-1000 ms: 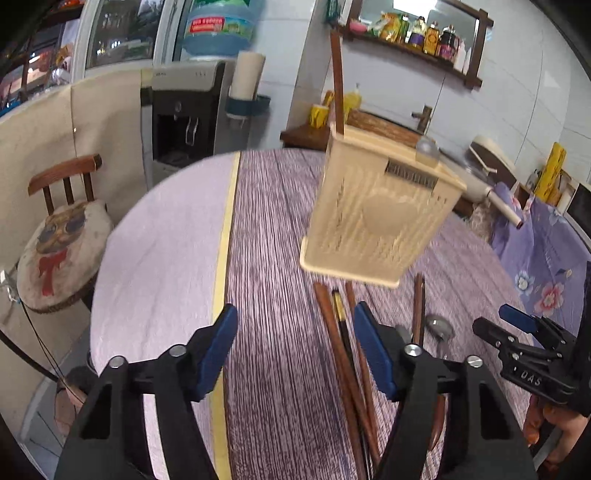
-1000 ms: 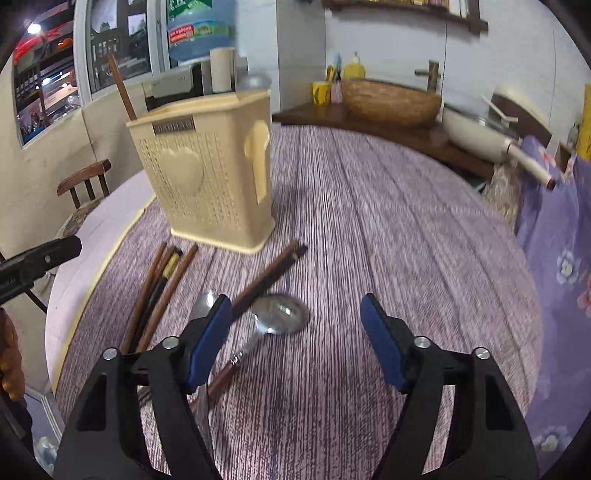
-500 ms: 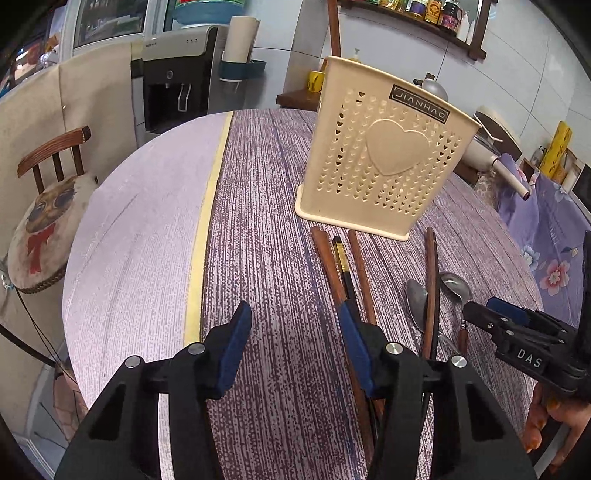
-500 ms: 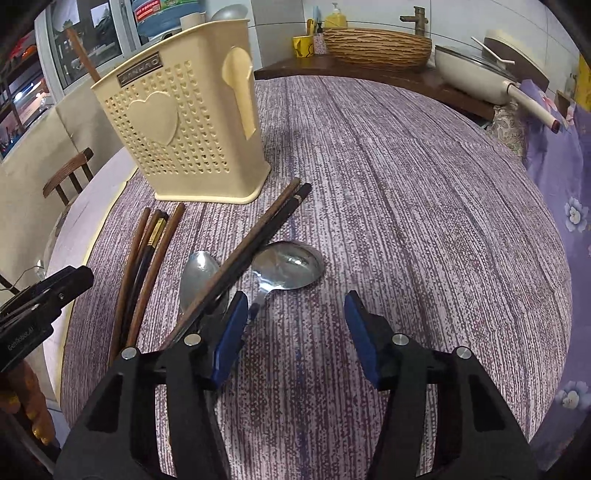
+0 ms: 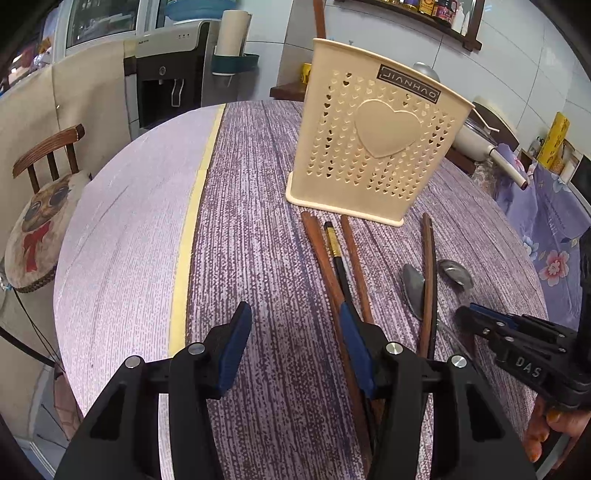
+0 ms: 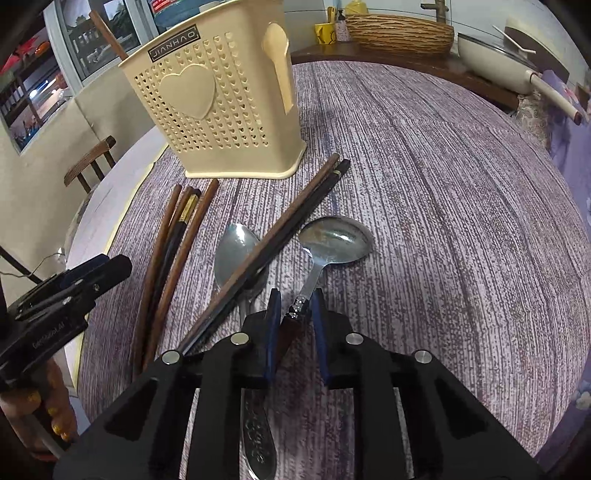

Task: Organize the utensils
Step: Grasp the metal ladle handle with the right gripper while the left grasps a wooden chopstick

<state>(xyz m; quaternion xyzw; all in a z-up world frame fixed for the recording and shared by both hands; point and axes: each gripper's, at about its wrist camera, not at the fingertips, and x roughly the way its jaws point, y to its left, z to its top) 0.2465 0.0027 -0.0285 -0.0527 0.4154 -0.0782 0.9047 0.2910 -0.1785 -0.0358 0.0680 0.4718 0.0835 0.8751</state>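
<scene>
A cream utensil holder [image 6: 221, 107] with a heart on its side stands on the table; it also shows in the left wrist view [image 5: 373, 136]. Several chopsticks [image 6: 173, 243] lie in front of it, and two more [image 6: 280, 236] lie across a steel spoon [image 6: 236, 254]. A wood-handled spoon [image 6: 332, 243] lies to their right. My right gripper [image 6: 295, 306] has closed around this spoon's handle, the pads close on each side. My left gripper [image 5: 295, 325] is open over the near ends of the chopsticks [image 5: 332, 266].
The round table [image 6: 461, 206] has a purple cloth with a yellow stripe [image 5: 188, 240] on the left. A wooden chair [image 5: 40, 192] stands off the left edge. A counter with a basket [image 6: 399, 33] and a pan [image 6: 491, 62] lies behind.
Both grippers have come down and forward toward the utensils. The right jaws have narrowed from wide open to close around the wood-handled spoon's handle. The left jaws have narrowed a little.
</scene>
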